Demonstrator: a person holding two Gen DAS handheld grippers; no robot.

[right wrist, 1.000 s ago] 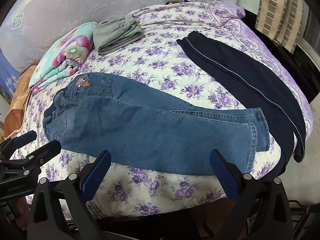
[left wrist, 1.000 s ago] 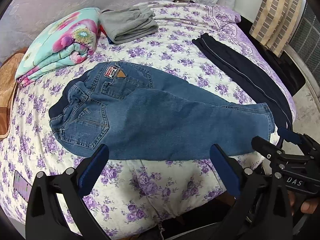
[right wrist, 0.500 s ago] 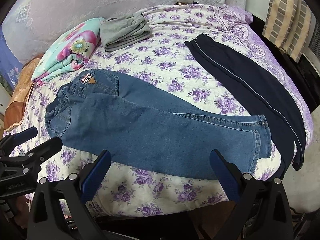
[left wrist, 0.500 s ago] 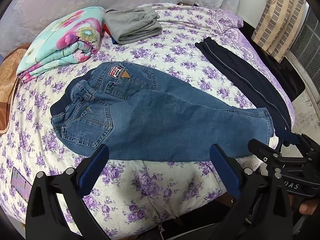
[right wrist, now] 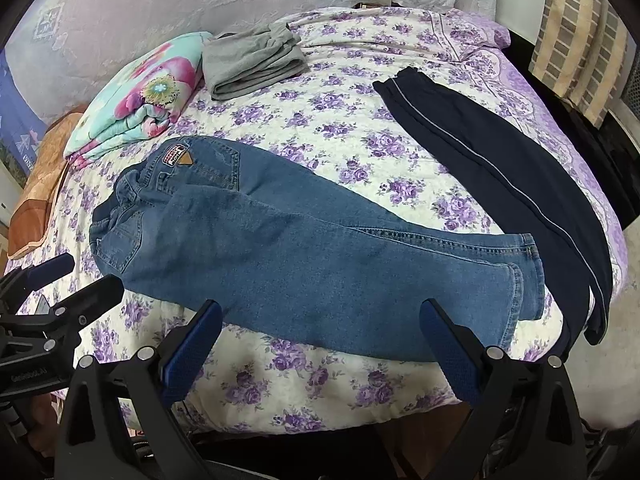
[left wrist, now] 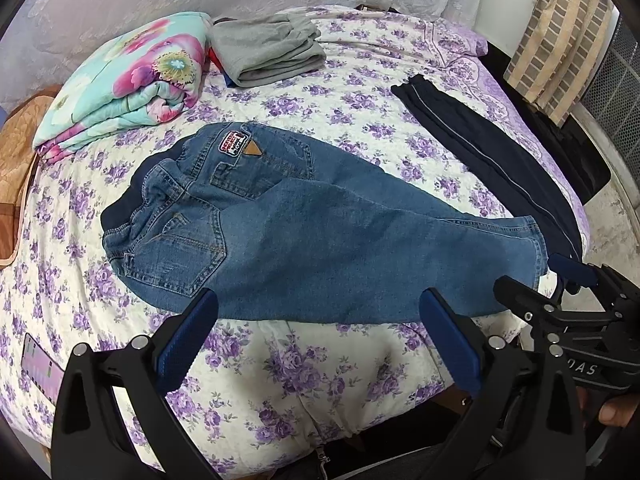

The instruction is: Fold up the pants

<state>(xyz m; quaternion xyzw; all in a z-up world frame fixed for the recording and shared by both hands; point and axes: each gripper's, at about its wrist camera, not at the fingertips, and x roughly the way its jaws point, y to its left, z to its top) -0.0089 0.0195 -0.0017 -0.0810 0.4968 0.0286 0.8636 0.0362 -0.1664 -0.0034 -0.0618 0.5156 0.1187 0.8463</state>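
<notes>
Blue jeans (left wrist: pixel 320 232) lie folded in half lengthwise on the floral bedspread, waist at the left, cuffs at the right; they also show in the right wrist view (right wrist: pixel 320 256). My left gripper (left wrist: pixel 318 310) is open and empty, held just short of the jeans' near edge. My right gripper (right wrist: pixel 320 316) is open and empty, also at the near edge, toward the cuffs. Each gripper shows in the other's view: the right one (left wrist: pixel 560 284) near the cuffs, the left one (right wrist: pixel 68 280) near the waist.
Dark navy pants (right wrist: pixel 500 184) with a grey side stripe lie along the bed's right side and hang over its edge. Folded grey pants (left wrist: pixel 268 54) and a floral quilt (left wrist: pixel 128 84) sit at the back left. The bed's front edge (left wrist: pixel 304 380) drops off below the jeans.
Both grippers have moved forward a little toward the bed; the jeans and other clothes sit slightly lower and larger in view. Both stay open. The jeans have not moved.
</notes>
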